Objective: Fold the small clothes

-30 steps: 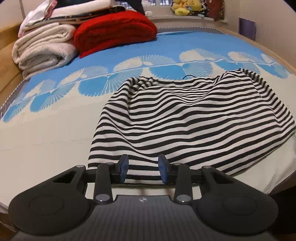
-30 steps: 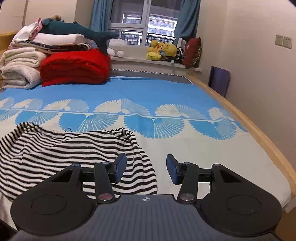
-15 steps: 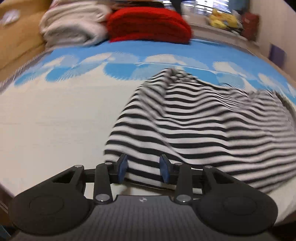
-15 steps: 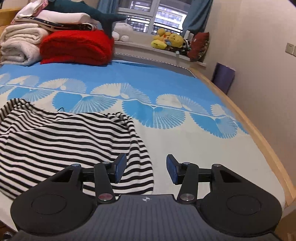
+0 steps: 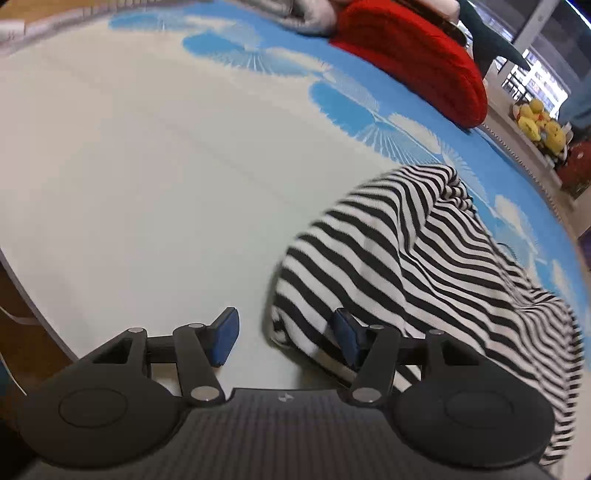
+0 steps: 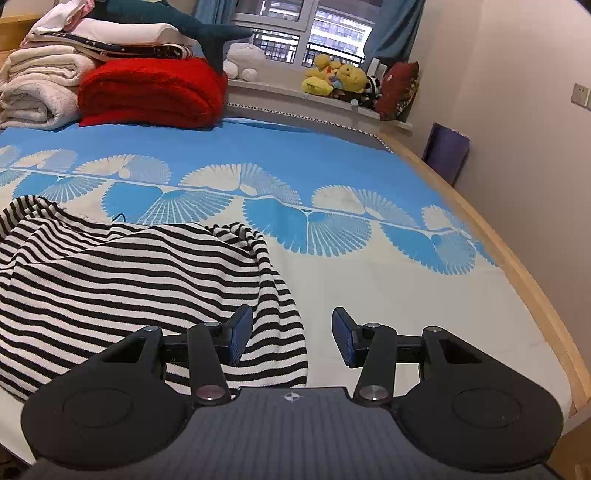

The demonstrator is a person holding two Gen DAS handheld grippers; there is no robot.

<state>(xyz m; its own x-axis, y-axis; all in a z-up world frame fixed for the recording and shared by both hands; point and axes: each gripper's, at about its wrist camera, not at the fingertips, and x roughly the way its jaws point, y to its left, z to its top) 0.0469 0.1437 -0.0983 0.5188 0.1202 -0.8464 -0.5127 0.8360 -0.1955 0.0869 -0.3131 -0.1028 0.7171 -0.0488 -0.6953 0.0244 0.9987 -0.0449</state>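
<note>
A black-and-white striped garment (image 5: pixel 424 258) lies rumpled on the bed sheet (image 5: pixel 147 166). In the left wrist view my left gripper (image 5: pixel 284 338) hovers at the garment's near left corner. Its jaws are opening, and the corner's edge sits just inside the right pad without being pressed. In the right wrist view the same striped garment (image 6: pixel 129 273) spreads to the left. My right gripper (image 6: pixel 291 341) stands open over its near right corner, the left pad above the cloth and the right pad above bare sheet. Nothing is held by either one.
Folded cream blankets (image 6: pixel 37 88) and a red blanket (image 6: pixel 151 92) are stacked at the head of the bed, with a plush shark (image 6: pixel 177 22) on top. Soft toys (image 6: pixel 340 79) line the windowsill. A wooden bed frame (image 6: pixel 517 266) runs along the right edge.
The left gripper has swung left and rolled, so the garment now lies to its right, and its jaws have widened. The right gripper has dipped slightly and kept the same opening.
</note>
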